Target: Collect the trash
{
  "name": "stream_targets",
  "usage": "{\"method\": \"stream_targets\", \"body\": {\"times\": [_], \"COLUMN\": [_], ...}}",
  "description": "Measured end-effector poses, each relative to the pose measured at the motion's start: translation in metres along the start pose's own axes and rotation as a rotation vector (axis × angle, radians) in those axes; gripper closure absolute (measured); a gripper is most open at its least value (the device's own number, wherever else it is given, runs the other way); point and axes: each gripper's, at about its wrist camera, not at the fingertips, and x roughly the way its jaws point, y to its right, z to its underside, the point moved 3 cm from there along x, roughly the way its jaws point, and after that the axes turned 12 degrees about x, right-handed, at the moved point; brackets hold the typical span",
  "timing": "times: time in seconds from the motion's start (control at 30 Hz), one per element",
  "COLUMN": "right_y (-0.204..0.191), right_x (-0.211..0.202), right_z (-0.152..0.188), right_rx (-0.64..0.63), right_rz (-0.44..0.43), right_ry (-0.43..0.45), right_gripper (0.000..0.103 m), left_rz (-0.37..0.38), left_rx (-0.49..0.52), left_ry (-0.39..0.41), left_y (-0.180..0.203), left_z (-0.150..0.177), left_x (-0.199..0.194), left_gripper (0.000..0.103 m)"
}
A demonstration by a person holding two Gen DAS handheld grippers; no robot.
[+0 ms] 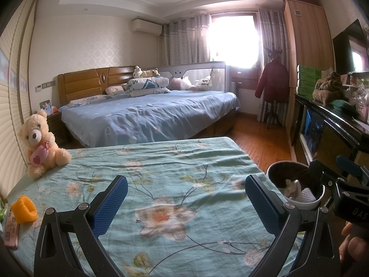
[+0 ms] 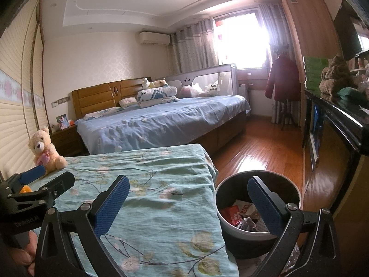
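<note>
Both the left gripper point(image 1: 186, 202) and right gripper point(image 2: 188, 203) hung with fingers apart and empty, wrappers already lay in the trash bin point(image 2: 257, 210) right of the bed point(image 1: 161, 184), which looked cleared of trash.

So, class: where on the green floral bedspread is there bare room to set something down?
The middle of the green floral bedspread is bare, from the cream teddy bear to the edge by the round bin. Its left corner is crowded: orange ring, pink phone.
</note>
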Motion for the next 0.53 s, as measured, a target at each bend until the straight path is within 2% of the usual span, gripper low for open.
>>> {"method": "stream_targets", "body": {"times": [0.53], "right_y": [-0.007], "right_x": [0.015], "right_z": [0.010], "right_rx": [0.018], "right_rz": [-0.006], "right_ry": [-0.056], "right_gripper": [0.000], "left_rz": [0.002], "left_rx": [-0.017], "left_ry": [-0.051], "left_y": [-0.018], "left_z": [0.013], "left_x": [0.013], "left_gripper": [0.001]}}
